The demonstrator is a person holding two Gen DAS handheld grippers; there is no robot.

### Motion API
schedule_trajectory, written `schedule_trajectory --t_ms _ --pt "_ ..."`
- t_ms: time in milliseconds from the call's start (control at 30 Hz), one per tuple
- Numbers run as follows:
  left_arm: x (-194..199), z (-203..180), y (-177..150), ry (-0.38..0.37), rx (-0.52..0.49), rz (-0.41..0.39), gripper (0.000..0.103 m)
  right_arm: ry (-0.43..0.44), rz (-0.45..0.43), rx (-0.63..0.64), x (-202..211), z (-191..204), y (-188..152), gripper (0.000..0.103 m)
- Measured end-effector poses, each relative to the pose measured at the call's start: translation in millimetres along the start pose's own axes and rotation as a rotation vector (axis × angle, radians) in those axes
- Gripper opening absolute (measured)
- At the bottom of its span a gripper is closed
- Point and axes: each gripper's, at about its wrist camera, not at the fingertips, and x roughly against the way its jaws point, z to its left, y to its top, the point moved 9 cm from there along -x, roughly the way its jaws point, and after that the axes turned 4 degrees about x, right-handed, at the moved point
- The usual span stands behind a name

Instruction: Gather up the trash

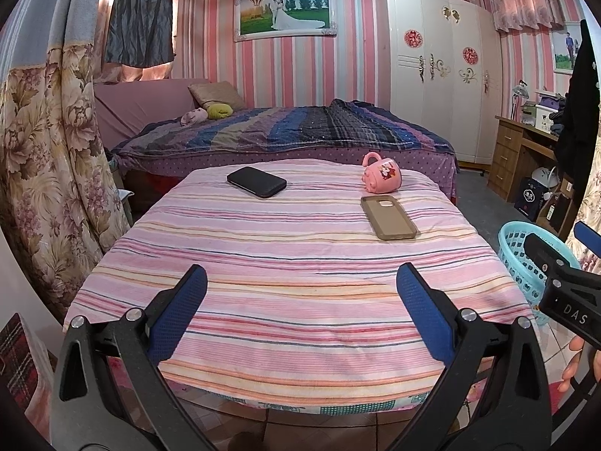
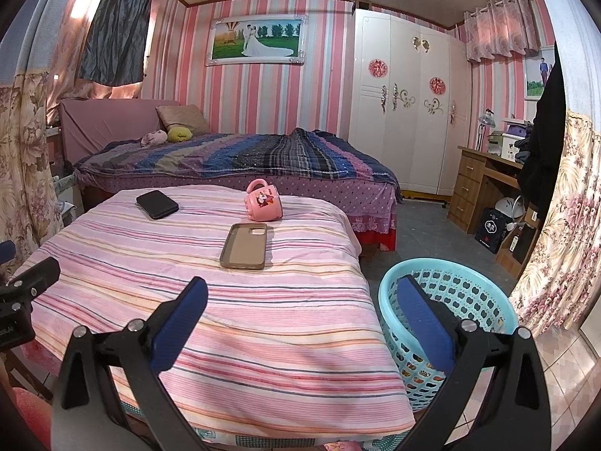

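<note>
Both grippers hang at the near edge of the worktop (image 1: 285,263), which is draped in a pink striped cloth. The left gripper (image 1: 300,315) and the right gripper (image 2: 300,319) each have their blue-padded fingers spread wide, holding nothing. On the cloth lie a black phone (image 1: 256,182), a tan phone case (image 1: 388,217) and a tipped pink mug (image 1: 381,176) — all well apart. A turquoise basket (image 2: 469,274) stands on the floor just beside the worktop's right side.

Basket (image 1: 518,255) interior — probably empty — hidden by its wall.
</note>
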Motion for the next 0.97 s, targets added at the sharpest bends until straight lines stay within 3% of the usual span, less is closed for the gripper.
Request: schedule_trajectory --t_ms 967 --pt "-5.8 -11.6 -1.7 -0.011 -0.001 0.011 0.098 -0.007 0.004 0.003 -9.2 -5.2 -2.0 0.098"
